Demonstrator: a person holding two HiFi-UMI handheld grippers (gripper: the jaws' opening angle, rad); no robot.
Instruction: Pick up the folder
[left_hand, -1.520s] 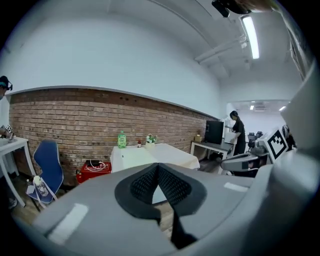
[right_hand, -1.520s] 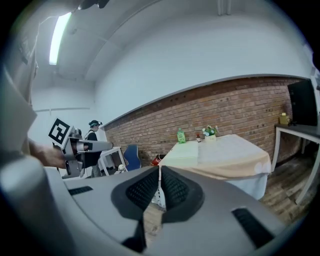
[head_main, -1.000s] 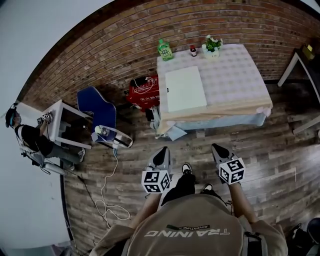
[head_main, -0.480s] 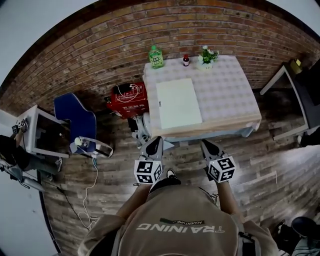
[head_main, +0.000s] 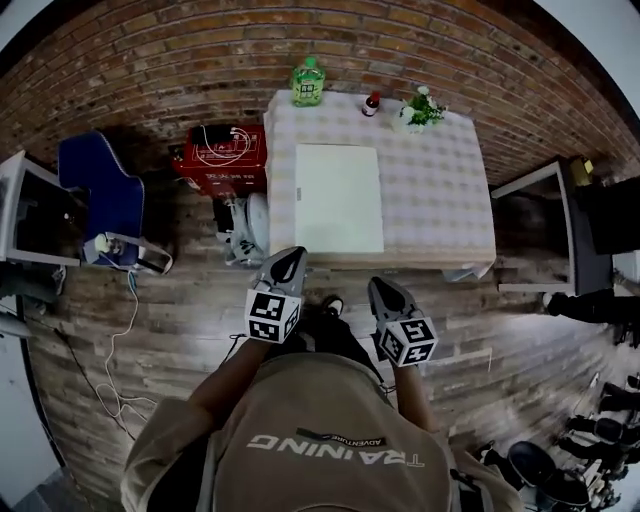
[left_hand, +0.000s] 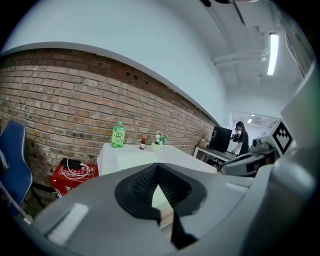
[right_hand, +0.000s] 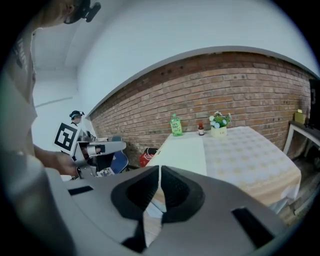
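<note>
Overhead: whole folder (head_main: 339, 197) | gripper views: left tongs (left_hand: 158, 166), right tongs (right_hand: 159, 168) closed

1. The person's shirt (head_main: 300, 420), on the near side of the worktop (head_main: 440, 200), carries "TRAINING" in large white letters, upside down in the head view.
2. A small dark patch next to that word reads "ADVENTURE", also upside down.
3. The cubes on the left gripper (head_main: 290, 258) and right gripper (head_main: 385, 290), between shirt and worktop, bear black-and-white square markers without letters.
4. The red box (head_main: 222, 157) beside the worktop's left edge has white print, too small to read.
5. The green bottle (head_main: 308, 83) at the worktop's far edge has a label that cannot be read.
</note>
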